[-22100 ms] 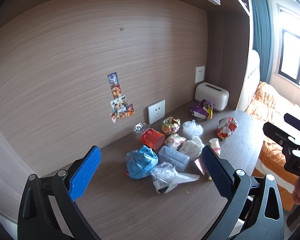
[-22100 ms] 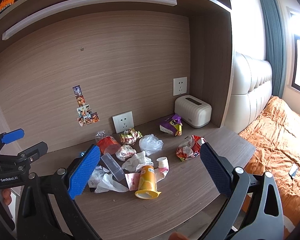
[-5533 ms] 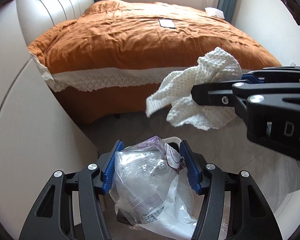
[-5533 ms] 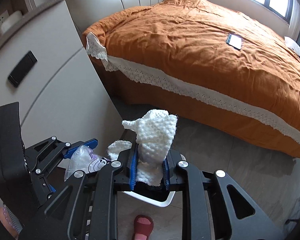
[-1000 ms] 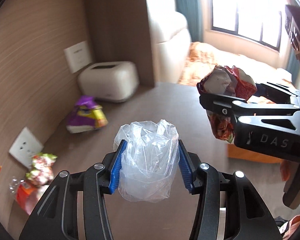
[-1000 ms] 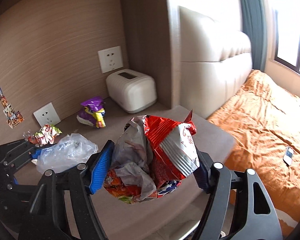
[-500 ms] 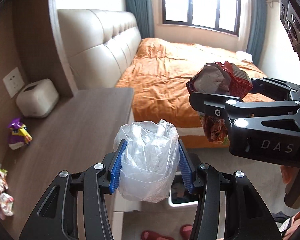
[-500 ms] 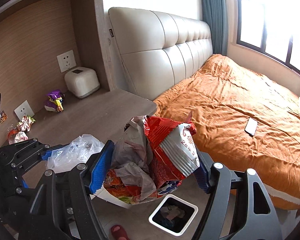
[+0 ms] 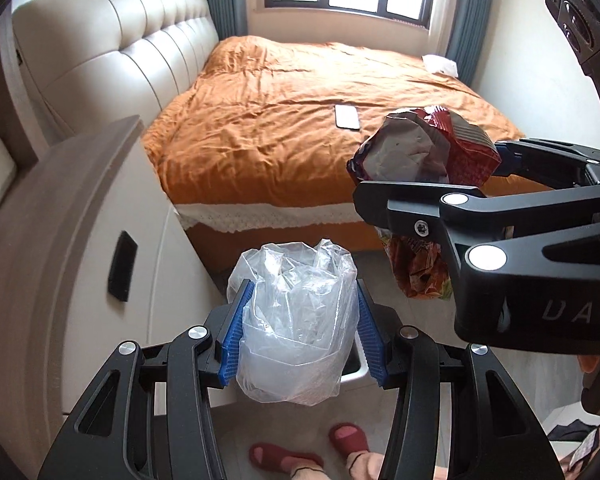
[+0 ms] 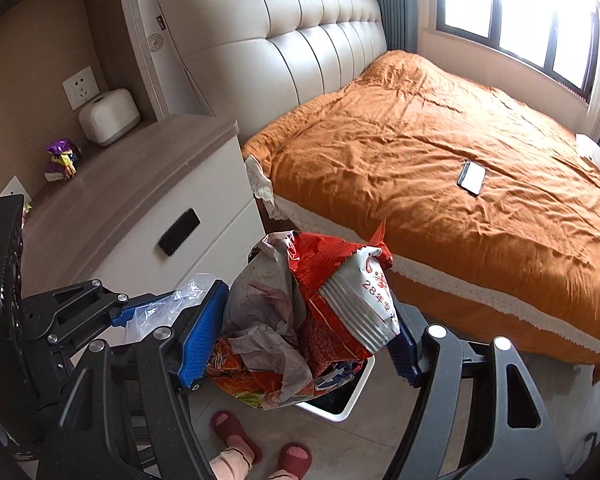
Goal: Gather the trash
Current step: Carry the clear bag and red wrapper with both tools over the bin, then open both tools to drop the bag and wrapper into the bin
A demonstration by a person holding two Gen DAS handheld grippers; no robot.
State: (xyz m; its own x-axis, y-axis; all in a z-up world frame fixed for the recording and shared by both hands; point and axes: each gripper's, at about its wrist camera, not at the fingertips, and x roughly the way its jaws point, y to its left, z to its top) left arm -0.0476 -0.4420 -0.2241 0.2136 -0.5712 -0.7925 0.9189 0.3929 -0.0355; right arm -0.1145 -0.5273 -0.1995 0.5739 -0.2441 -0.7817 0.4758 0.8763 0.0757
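Observation:
My left gripper [image 9: 300,330] is shut on a crumpled clear plastic bag [image 9: 296,328], which also shows in the right wrist view [image 10: 168,308]. My right gripper [image 10: 296,340] is shut on a crumpled red snack bag [image 10: 312,320], seen from the side in the left wrist view [image 9: 424,160]. Both are held above the floor over a white trash bin, whose rim [image 10: 352,396] peeks out under the snack bag and under the plastic bag [image 9: 354,370]. The bin is mostly hidden.
A white desk cabinet [image 10: 140,200] stands at the left, with a purple wrapper [image 10: 62,160] and a white tissue box [image 10: 108,116] on top. An orange bed [image 10: 440,168] with a phone [image 10: 472,178] lies ahead. The person's feet in red slippers [image 10: 236,436] stand below.
Both grippers swung away from the desk toward the bed and downward. They now hang over the bin, each still gripping its trash.

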